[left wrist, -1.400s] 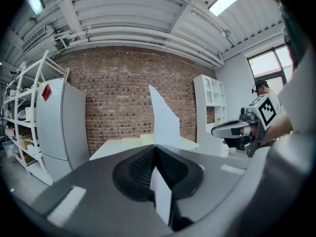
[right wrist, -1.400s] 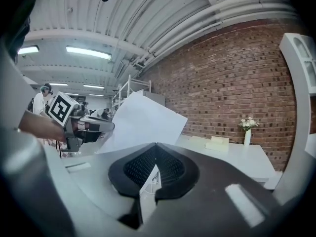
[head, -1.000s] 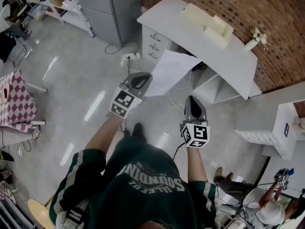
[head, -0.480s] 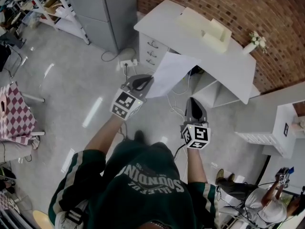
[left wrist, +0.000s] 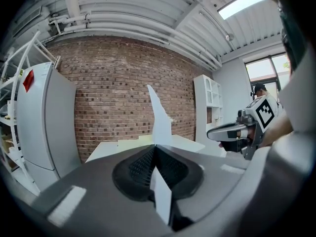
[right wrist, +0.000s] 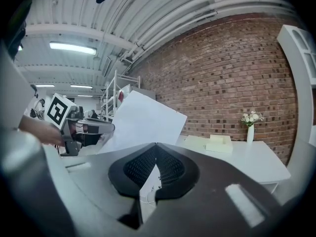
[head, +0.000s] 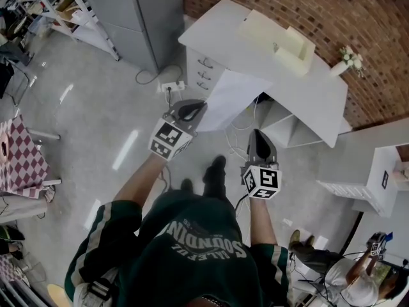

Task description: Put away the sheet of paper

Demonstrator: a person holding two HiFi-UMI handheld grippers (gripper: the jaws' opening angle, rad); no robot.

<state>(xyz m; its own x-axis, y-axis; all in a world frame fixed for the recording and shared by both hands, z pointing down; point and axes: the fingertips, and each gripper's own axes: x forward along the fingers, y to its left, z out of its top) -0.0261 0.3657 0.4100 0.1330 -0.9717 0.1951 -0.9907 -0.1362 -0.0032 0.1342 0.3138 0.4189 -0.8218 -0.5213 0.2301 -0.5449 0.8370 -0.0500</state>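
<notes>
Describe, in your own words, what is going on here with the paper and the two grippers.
A person stands on the concrete floor facing a white desk by the brick wall, with a gripper in each hand. The left gripper is shut on the edge of a sheet of paper, which sticks out in the air toward the desk. The right gripper is held alongside, shut and empty. The paper has not yet been put down anywhere.
</notes>
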